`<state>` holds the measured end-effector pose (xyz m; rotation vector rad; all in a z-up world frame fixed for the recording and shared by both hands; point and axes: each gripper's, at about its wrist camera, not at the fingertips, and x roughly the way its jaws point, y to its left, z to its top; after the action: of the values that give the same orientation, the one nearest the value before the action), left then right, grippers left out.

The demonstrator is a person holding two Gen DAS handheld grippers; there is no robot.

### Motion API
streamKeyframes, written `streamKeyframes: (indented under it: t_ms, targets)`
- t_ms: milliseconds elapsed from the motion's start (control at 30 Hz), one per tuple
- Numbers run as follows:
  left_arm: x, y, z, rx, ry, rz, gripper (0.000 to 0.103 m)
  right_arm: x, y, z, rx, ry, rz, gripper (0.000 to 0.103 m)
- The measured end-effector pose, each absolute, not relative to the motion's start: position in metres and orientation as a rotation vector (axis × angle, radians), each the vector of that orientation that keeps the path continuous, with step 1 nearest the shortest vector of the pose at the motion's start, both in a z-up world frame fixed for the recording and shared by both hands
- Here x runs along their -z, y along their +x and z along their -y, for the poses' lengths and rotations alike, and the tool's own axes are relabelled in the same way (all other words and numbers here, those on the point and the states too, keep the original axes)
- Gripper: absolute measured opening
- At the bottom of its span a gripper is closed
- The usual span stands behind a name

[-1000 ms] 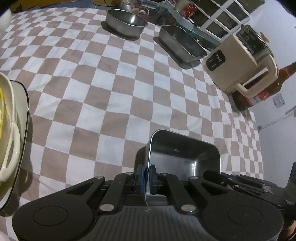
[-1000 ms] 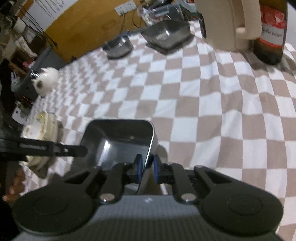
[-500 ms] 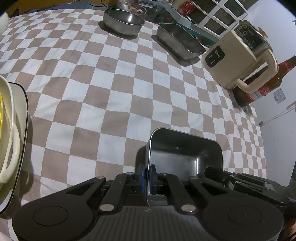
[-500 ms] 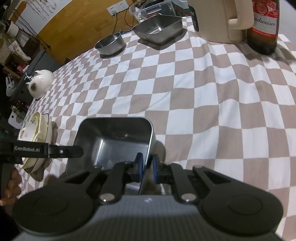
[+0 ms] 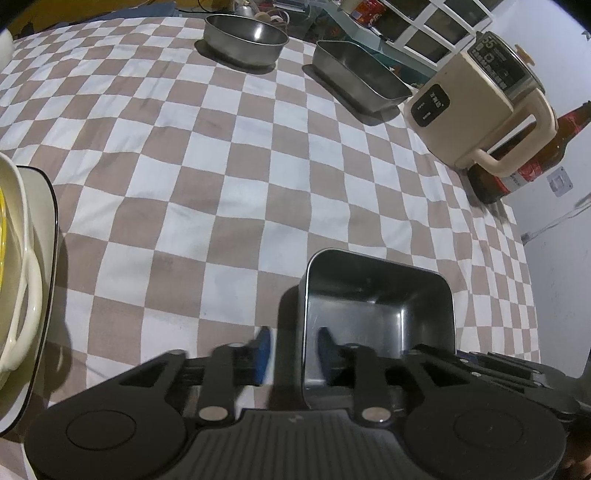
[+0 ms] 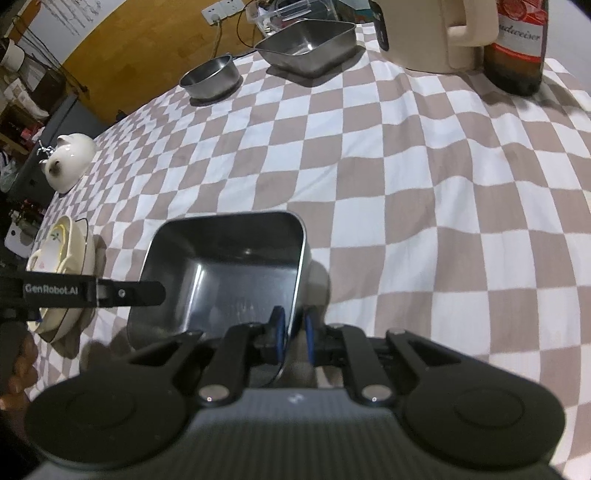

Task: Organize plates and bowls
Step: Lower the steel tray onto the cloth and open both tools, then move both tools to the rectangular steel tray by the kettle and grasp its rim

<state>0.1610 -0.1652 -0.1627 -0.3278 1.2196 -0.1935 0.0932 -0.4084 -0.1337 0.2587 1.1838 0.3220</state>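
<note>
A rectangular steel tray rests on the checked tablecloth close in front of both grippers. My left gripper straddles its left wall. The jaws are opening: one blue pad is outside, the other inside, and both are clear of the metal. My right gripper straddles the opposite wall. Its jaws are opening too, and the pads look just off the thin rim. A finger of the left gripper shows in the right wrist view.
At the far edge stand a round steel bowl and a second steel tray. A cream cooker and beer bottle stand right. Stacked cream dishes and a white teapot sit left.
The left jaws have sprung apart from the tray's wall, which they pinched before. The right jaws have parted a little. The tray and both hands have stayed put.
</note>
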Motion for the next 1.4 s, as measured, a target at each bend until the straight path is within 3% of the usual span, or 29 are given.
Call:
streamKeyframes:
  t_ms: [167, 433, 533, 633, 700, 767, 800, 1400]
  targets:
    - [0.163, 0.161, 0.168, 0.214, -0.296, -1.234, 0.047, 0.133, 0.089, 0.414, -0.292, 0.280, -1.175, 0.044]
    - [0.162, 0.158, 0.173, 0.254, -0.260, -1.248, 0.054, 0.129, 0.082, 0.420, -0.266, 0.297, -1.163, 0.050]
    - [0.161, 0.156, 0.172, 0.258, -0.258, -1.242, 0.063, 0.128, 0.079, 0.423, -0.258, 0.306, -1.155, 0.063]
    - [0.157, 0.154, 0.170, 0.259, -0.257, -1.223, 0.075, 0.125, 0.078, 0.426, -0.246, 0.315, -1.139, 0.082]
    - [0.154, 0.153, 0.169, 0.256, -0.257, -1.205, 0.091, 0.122, 0.076, 0.428, -0.235, 0.312, -1.122, 0.091]
    - [0.150, 0.152, 0.167, 0.251, -0.266, -1.179, 0.102, 0.119, 0.076, 0.431, -0.227, 0.313, -1.105, 0.097]
    - [0.148, 0.152, 0.165, 0.247, -0.270, -1.166, 0.103, 0.118, 0.076, 0.432, -0.224, 0.316, -1.096, 0.101]
    - [0.108, 0.226, 0.146, 0.306, -0.061, -0.993, 0.103, 0.079, 0.135, 0.466, -0.102, 0.308, -0.918, 0.103]
